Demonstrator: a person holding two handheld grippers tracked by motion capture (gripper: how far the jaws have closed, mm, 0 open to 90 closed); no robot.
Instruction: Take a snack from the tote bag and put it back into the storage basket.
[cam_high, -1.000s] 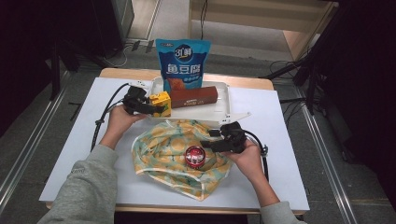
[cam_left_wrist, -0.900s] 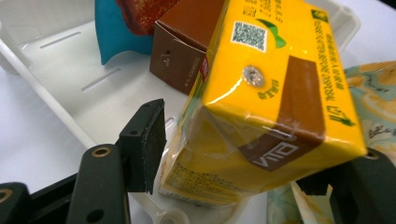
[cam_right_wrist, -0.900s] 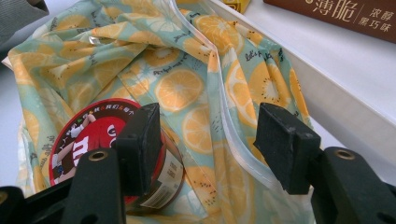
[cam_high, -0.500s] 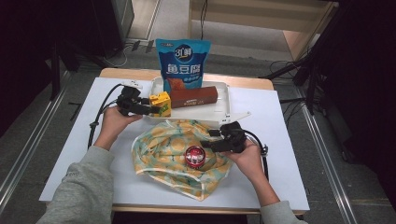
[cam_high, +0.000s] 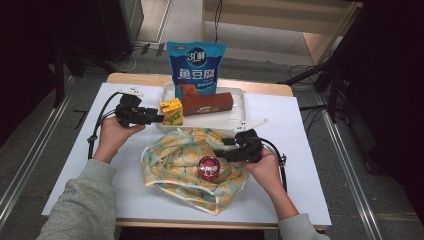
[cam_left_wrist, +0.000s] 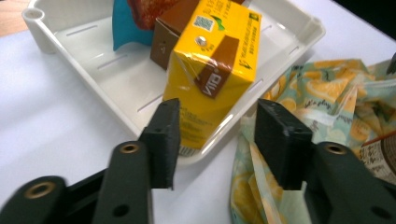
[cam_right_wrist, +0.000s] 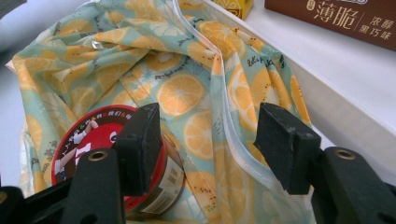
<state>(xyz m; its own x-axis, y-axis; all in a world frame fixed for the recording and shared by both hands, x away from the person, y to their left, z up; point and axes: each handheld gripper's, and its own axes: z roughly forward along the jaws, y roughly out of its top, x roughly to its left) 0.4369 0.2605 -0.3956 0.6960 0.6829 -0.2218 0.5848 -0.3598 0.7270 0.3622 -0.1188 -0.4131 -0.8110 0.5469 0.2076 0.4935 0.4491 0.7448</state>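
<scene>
Half the red can (cam_right_wrist: 116, 158) hides behind right gripper (cam_right_wrist: 208, 144).

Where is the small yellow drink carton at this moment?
In the high view the small yellow drink carton stands at the left end of the white plastic tray, beside the brown box.

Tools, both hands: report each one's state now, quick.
Left tool: open, jaws just closing around the yellow carton, pads not pressing.
Right tool: open, holding nothing, beside the red can.

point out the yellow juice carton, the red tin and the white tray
yellow juice carton (cam_left_wrist: 210, 74), left gripper view, its front face
red tin (cam_high: 208, 167), high view, middle of its lid
white tray (cam_high: 241, 106), high view, right rim
</scene>
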